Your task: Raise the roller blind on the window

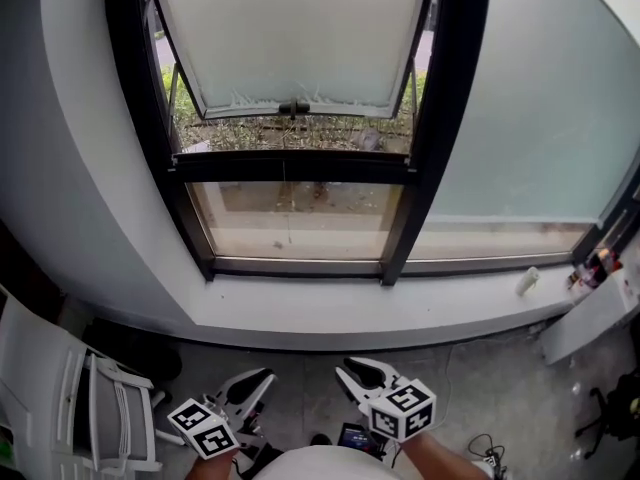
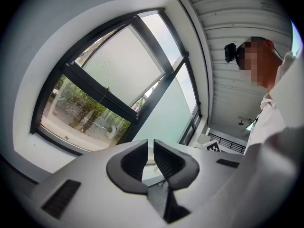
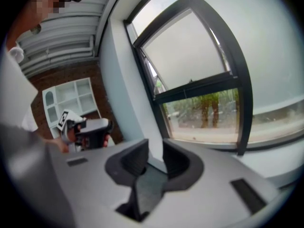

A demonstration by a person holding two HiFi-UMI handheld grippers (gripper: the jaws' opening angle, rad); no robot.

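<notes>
White fabric of the roller blind covers the upper part of the window. Its bottom rail sits just above the dark crossbar, with a small dark fitting at the rail's middle. Both my tools are low and well apart from it, on my side of the deep sill.

My left gripper has only a narrow gap between its jaws and nothing in it. My right gripper has its jaws clearly apart, also empty.

My main worry is that I cannot make out a chain or cord. Thin lines run beside the blind's edges, but they may be window stays. If I clamp one of those I would be tugging on the window, not the blind.

If the dark fitting is the only handle, a downward tug could lower the blind instead of freeing it to rise.

With the left jaws this close together, I judge they would knock a cord aside rather than take it in.

A thin cord could also slip through the pads under load.

Reaching over the sill means leaning, and the white rack by my left and the cables on the floor could catch me
</notes>
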